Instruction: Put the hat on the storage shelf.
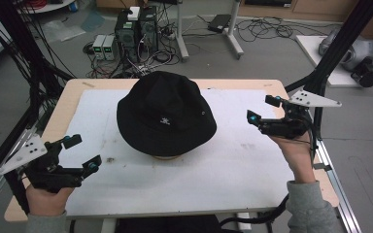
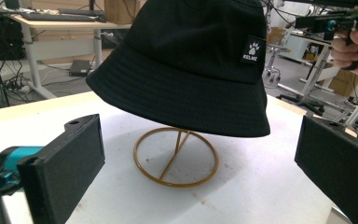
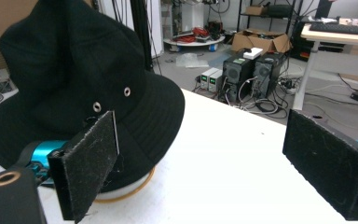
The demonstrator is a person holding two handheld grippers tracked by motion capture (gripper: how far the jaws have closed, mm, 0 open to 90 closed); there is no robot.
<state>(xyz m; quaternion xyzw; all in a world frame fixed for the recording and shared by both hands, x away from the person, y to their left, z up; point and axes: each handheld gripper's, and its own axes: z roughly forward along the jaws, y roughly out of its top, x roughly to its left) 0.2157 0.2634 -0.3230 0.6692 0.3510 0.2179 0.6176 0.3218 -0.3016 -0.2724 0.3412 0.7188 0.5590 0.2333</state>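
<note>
The black bucket hat (image 1: 166, 114) sits on a gold wire stand (image 2: 176, 157) toward the far edge of the white table surface (image 1: 223, 179), about midway between its left and right edges. The left gripper (image 1: 82, 154) waits near the near-left corner and the right gripper (image 1: 261, 109) by the right edge, both with jaws spread and holding nothing. Risk: the stand looks light, so pulling the brim from one side could tip it or drag it across the surface; a soft brim may also slip from a shallow pinch.

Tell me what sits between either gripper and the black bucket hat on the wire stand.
Nothing visible. Only bare white table surface lies between the left gripper and the black fabric bucket hat, and between the right gripper and it. Both grippers are open, apart from the hat.
</note>
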